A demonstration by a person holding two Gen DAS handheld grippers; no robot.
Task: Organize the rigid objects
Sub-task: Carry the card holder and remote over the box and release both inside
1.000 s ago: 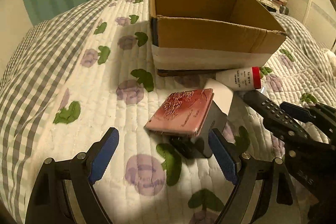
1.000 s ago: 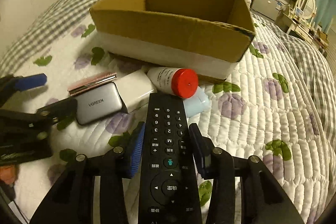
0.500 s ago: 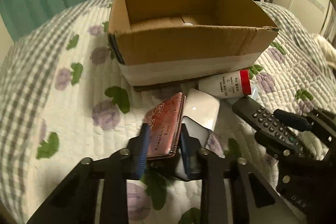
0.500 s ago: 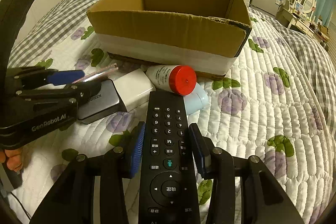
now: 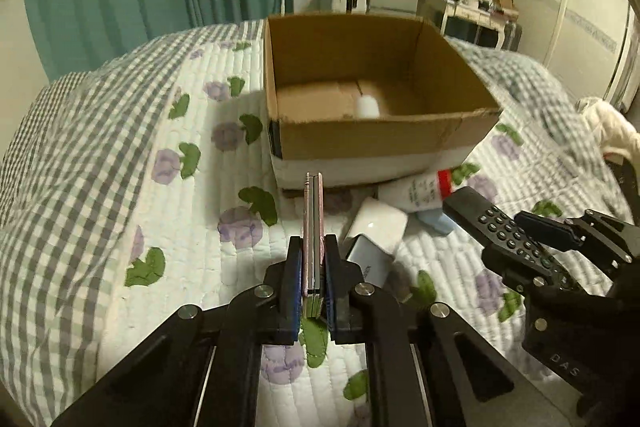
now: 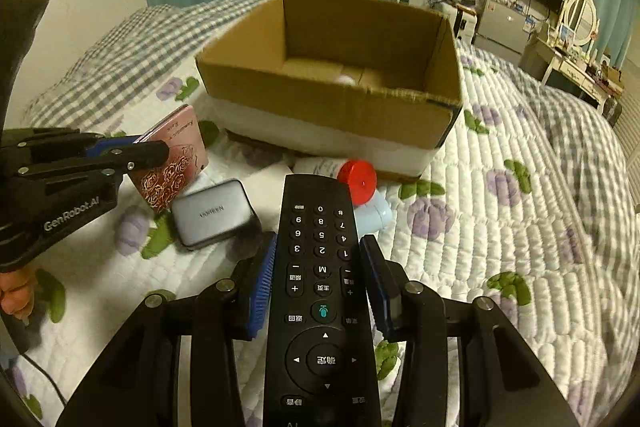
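Both tongs are shown clenched on objects above the quilted bed (image 5: 100, 227). In the left tongs (image 5: 313, 281) a slim pink rose-patterned case (image 5: 313, 227) is gripped edge-on between the blue pads, its flat faces vertical; in the right wrist view it is seen tilted and clear of the quilt. In the right tongs (image 6: 320, 279) a black remote control (image 6: 320, 267) is clamped across its width, keypad up, its far end projecting forward. The open cardboard box (image 5: 360, 131), presumably the destination, is seen just ahead with a small white item (image 5: 367, 105) on its floor. A grey UGREEN charger (image 6: 214, 213), a white block (image 5: 378, 225), a red-capped white bottle (image 6: 340, 173) and a pale blue item (image 6: 376, 217) are left on the quilt before the box.

Risks, as judged: the case is held only near one end, so it may pivot or slip if swung. The remote's long overhang may strike the box's near wall if carried low. Both tongs may collide if the box is entered together.
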